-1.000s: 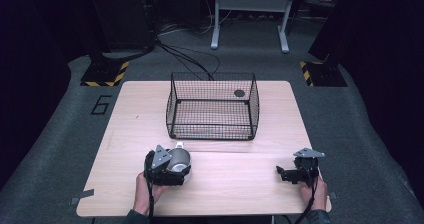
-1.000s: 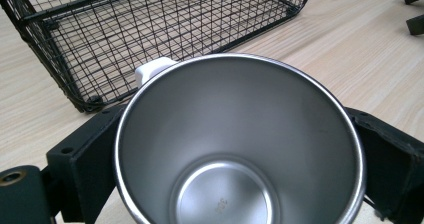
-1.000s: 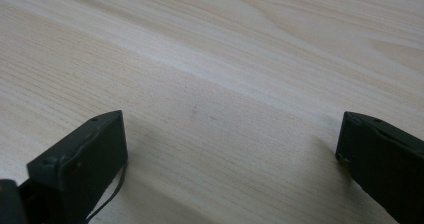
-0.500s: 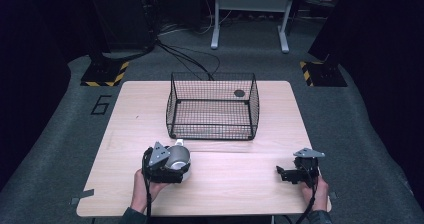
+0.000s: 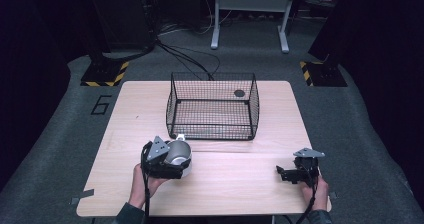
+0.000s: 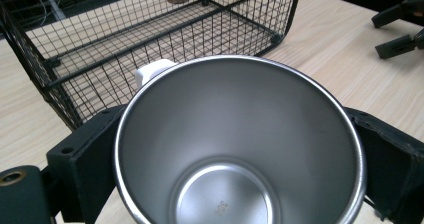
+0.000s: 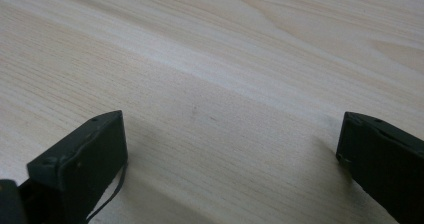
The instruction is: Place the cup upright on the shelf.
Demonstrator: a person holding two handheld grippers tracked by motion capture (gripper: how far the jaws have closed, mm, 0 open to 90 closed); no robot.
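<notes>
Near the front edge of the worktop (image 5: 235, 184), toward its left corner, a steel cup (image 5: 177, 154) is held clamped between the jaws of the left gripper (image 5: 170, 166), which is gripped by the person's left hand (image 5: 142, 181). In the left gripper view the cup (image 6: 240, 144) is seen from above, its mouth open to the camera, its bare inside empty, with a black jaw pressed against each side of its wall. A small white part (image 6: 152, 71) is seen just past the cup's far rim; what it is cannot be told.

Behind the cup, around the middle of the worktop and reaching toward its back edge, a black wire basket (image 5: 212, 106) is placed, with wooden worktop visible through its mesh floor. A small dark round disc (image 5: 239, 93) is seen at the basket's back right corner; whether it lies inside the basket or on the worktop behind it cannot be told.

Toward the front right corner, the right gripper (image 5: 287, 173) is held low over the worktop by the right hand (image 5: 312, 189). Its jaws are spread wide apart in the right gripper view, with bare wood (image 7: 225, 84) between them and nothing gripped. The two grippers are kept well apart.
</notes>
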